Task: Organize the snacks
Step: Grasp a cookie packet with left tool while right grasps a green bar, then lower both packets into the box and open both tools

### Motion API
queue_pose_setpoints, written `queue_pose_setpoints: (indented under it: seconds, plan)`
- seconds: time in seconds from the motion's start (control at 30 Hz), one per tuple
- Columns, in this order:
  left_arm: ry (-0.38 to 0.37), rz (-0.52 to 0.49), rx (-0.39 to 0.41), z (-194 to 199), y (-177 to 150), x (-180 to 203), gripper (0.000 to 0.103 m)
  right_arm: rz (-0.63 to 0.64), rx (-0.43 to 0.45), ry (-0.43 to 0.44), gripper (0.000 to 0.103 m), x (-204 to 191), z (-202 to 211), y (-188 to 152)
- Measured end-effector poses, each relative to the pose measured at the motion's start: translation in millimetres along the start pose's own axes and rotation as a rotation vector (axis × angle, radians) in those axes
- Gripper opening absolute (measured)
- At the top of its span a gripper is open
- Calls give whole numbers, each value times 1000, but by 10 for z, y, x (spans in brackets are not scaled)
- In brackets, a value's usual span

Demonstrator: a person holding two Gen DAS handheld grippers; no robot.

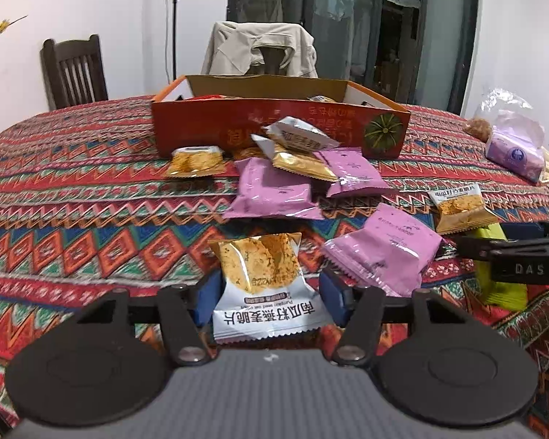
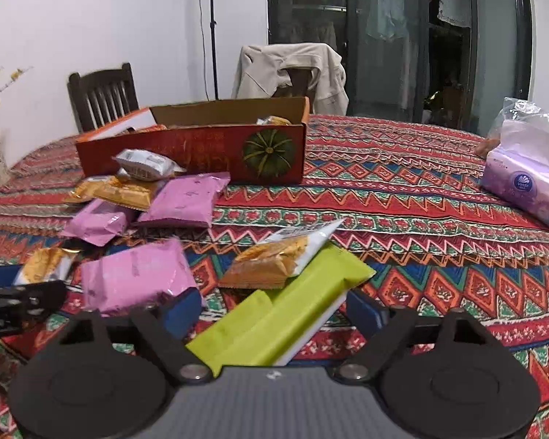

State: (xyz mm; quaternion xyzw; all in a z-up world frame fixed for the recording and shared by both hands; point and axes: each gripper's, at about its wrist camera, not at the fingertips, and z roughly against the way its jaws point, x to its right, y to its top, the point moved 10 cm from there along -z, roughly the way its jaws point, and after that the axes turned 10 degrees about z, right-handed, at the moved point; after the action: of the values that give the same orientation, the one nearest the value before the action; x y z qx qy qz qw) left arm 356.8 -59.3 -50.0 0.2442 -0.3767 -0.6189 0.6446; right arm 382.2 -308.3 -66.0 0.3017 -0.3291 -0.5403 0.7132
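Left gripper [image 1: 269, 292] spread wide, its blue pads either side of a white-and-orange oat crisp packet [image 1: 263, 285] lying on the patterned tablecloth [image 1: 73, 197]. Right gripper [image 2: 274, 309] also wide, straddling a lime-green wrapper [image 2: 289, 307]. Pink packets [image 2: 181, 201] heaped before the red cardboard box [image 2: 201, 146].

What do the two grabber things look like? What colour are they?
Both look the same. The left gripper and right gripper each have blue fingers on black bars with silver bolts. Behind sit two round black discs and a grey ribbed body. From the left camera, the right gripper's black side shows white letters, "DAS". No cables or sleeves show.
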Motion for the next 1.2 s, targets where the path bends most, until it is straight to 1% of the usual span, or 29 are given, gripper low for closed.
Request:
queue_pose_setpoints:
  seconds: [0.03, 0.07, 0.13, 0.17, 0.23, 0.3, 0.33, 0.37, 0.4, 0.43, 0.47, 0.5, 0.6, 0.67, 0.8, 0.93, 1.0, 1.13, 1.2]
  plan:
    - [1, 7, -3, 41, -16, -45, 59, 23, -2, -4, 67, 12, 32, -26]
    - [-6, -3, -10, 74, -34, -65, 60, 33, -9, 1, 61, 42, 76, -62]
    - [-7, -10, -19, 104, -21, -68, 64, 35, -27, -1, 50, 148, 193, -131]
    - [-1, -2, -23, 95, 5, -69, 69, 36, -35, -12, 39, 200, 233, -152]
    - [6, -2, -34, 24, 46, -55, 71, 26, -44, -26, 42, 248, 260, -159]
    - [48, -2, -32, -69, 63, -88, 69, -3, -37, -8, 46, 272, 209, -118]
    - [72, -7, -17, -82, 74, -104, 60, -13, -31, -7, 51, 281, 155, -83]
    - [84, -16, -4, -75, 71, -108, 52, -6, -33, -12, 51, 280, 102, -60]
    - [80, -21, 2, -59, 64, -111, 50, 12, -47, -28, 50, 275, 45, -52]
    - [73, -15, 4, -40, 55, -120, 48, 26, -41, -34, 49, 263, 29, -31]
    - [68, -14, 6, -12, 39, -128, 47, 32, -46, -29, 40, 252, 27, -24]
    - [70, -21, 7, 12, 28, -138, 46, 35, -50, -22, 35, 246, 39, -22]
    - [64, -29, -1, 86, -3, -162, 45, 55, -66, -37, 34, 278, 126, -74]
    - [48, -5, -17, 113, 2, -195, 45, 57, -73, -56, 34, 316, 194, -130]
    - [14, 36, -39, 154, 71, -245, 45, 28, -82, -60, 33, 381, 311, -193]
    - [1, 34, -4, 219, 244, -247, 44, 13, -67, -59, 33, 430, 384, -127]
    - [-16, 37, 19, 239, 375, -228, 44, -2, -44, -47, 33, 442, 416, -42]
    - [-73, 41, 71, 216, 751, -157, 44, -20, 32, -4, 33, 453, 480, 267]
    - [-94, 40, 102, 189, 973, -133, 44, -15, 78, -4, 33, 487, 500, 486]
